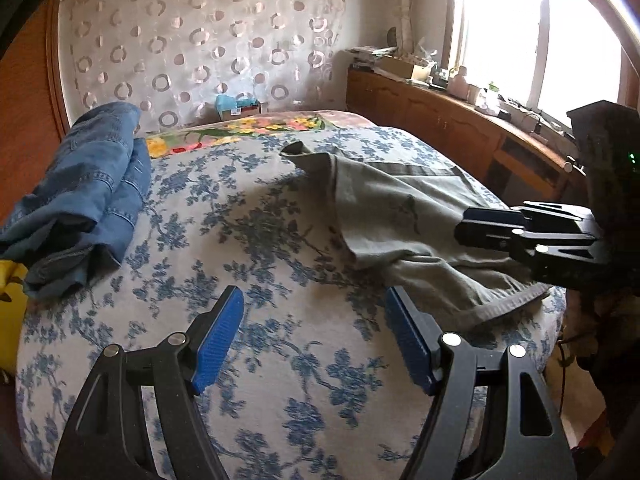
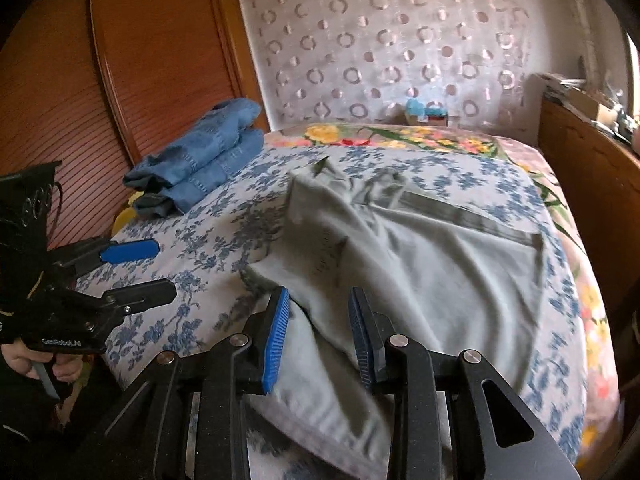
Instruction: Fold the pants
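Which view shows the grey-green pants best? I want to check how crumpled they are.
The right wrist view: the grey-green pants fill the middle of the picture, with creases and dark waistband visible, though slightly blurred. The left wrist view shows them off to the right, flatter and partly hidden behind the right hand-held gripper.

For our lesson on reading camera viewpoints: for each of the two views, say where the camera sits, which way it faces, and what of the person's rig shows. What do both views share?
Left wrist: on the left claw, open over bare floral bedspread, facing the circle-patterned headboard and window; the right claw shows at right.
Right wrist: on the right claw, its pads apart over the crumpled grey-green pants, facing the headboard; the left claw and a hand show at left.
Shared: bedspread, pants, folded blue jeans.
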